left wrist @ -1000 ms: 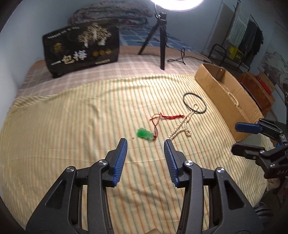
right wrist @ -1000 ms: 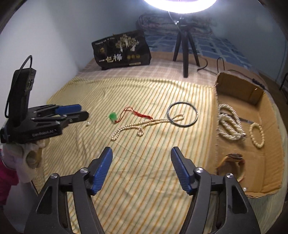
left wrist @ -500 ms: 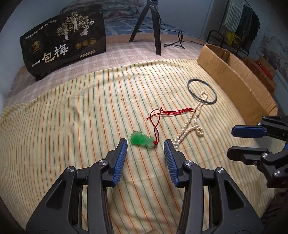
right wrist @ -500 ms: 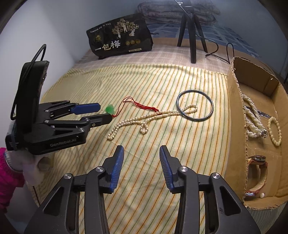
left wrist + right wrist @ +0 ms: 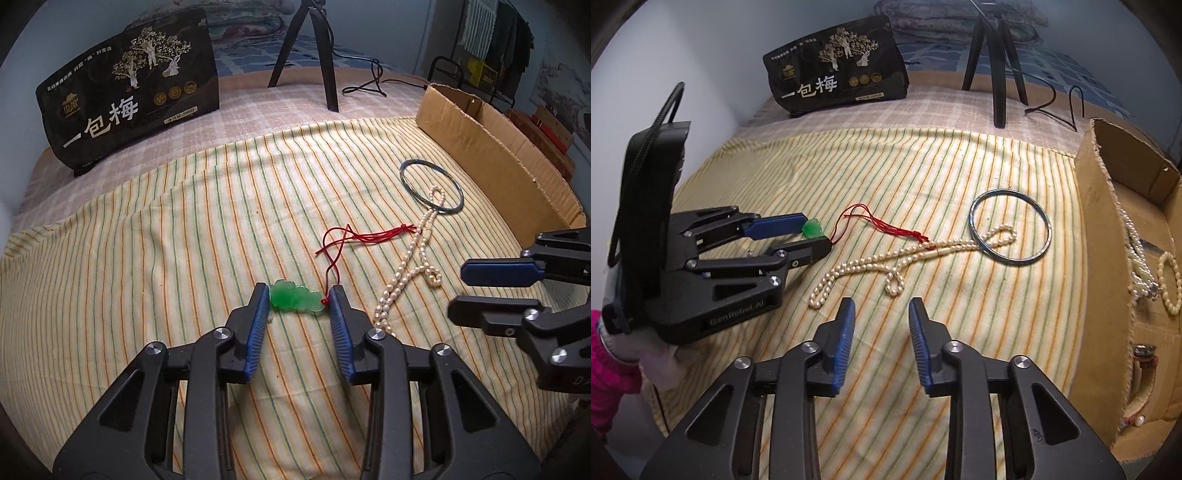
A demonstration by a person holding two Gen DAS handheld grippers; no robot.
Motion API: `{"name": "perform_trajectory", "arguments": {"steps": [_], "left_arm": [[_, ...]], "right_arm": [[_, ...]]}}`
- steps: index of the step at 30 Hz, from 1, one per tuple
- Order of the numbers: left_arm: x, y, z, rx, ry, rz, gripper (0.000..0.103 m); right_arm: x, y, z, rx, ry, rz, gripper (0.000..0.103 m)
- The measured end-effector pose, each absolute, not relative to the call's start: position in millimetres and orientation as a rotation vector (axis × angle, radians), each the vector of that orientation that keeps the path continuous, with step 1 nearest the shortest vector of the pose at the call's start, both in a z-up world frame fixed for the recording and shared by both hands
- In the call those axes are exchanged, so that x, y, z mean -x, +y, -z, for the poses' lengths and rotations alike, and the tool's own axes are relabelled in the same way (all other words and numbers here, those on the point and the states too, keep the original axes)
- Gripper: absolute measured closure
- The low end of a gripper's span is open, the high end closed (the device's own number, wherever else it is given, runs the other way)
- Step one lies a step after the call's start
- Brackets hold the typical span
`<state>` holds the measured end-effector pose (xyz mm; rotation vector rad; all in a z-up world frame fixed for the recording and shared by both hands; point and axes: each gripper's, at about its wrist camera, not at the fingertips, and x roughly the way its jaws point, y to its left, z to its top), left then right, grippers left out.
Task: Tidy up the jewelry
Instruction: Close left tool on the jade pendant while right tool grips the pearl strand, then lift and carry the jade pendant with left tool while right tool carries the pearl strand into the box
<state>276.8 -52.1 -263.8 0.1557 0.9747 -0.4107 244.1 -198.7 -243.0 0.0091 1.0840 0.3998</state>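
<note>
A green jade pendant [image 5: 293,298] on a red cord [image 5: 354,238] lies on the striped cloth. My left gripper [image 5: 298,295] is open with its fingertips on either side of the pendant; it also shows in the right wrist view [image 5: 816,233]. A pearl necklace [image 5: 905,258] lies to the right, its loop over a dark bangle [image 5: 1010,230]. My right gripper [image 5: 882,308] is open and empty, just short of the necklace's near loop.
An open cardboard box [image 5: 1108,206] on the right holds pearl strands, a bracelet and a watch. A black printed bag [image 5: 129,92] and a tripod [image 5: 314,48] stand at the back. The cloth's edge drops off near me.
My left gripper has moved forward and down so the pendant sits between its fingertips. My right gripper has narrowed and moved closer to the pearl necklace.
</note>
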Motion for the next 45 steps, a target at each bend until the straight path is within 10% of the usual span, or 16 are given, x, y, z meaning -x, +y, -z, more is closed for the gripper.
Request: {"name": "perform_trajectory", "arguments": {"steps": [11, 18, 45], "left_arm": [[-278.6, -49.4, 264.8, -0.137, 0.966, 0.412, 0.070], [-277.1, -43.9, 262.1, -0.119, 0.964, 0.395, 0.071], [-226.8, -10.8, 173.1, -0.041, 0.824, 0.352, 0.071]], "right_arm": [[-256.2, -181.9, 259.4, 0.080, 1.099, -0.343, 0.077], [-258.6, -182.1, 257.3, 0.088, 1.098, -0.342, 0.100], [-191.2, -213.8, 153.2, -0.057, 0.912, -0.415, 0.100]]}}
